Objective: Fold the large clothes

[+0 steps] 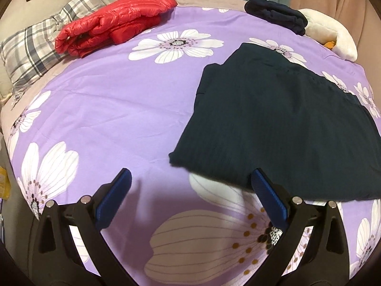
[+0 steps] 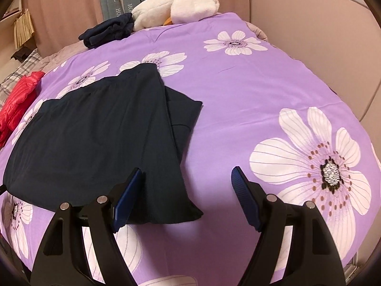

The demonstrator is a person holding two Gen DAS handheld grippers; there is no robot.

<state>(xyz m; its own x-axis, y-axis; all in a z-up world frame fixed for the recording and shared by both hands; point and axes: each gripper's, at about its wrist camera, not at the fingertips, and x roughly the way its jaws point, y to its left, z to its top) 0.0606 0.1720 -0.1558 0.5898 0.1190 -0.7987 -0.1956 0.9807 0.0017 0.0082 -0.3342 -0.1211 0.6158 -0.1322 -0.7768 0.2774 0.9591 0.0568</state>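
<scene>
Navy garment (image 1: 281,124) lies folded; left gripper (image 1: 190,178) and right gripper (image 2: 187,176) gape empty.

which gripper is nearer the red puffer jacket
Left. The left gripper sees the folded red puffer jacket across open bedspread; from the right gripper it sits at the far left edge.

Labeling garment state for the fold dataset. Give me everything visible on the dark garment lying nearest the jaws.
The dark garment is navy-black, faintly ribbed knit-looking fabric, lying flat on the purple flowered bedspread. It is already partly folded: a top layer overlaps a lower panel that sticks out along one side in the right wrist view. Its near edge lies by both open grippers; neither grips it. Apart from the red jacket.
</scene>
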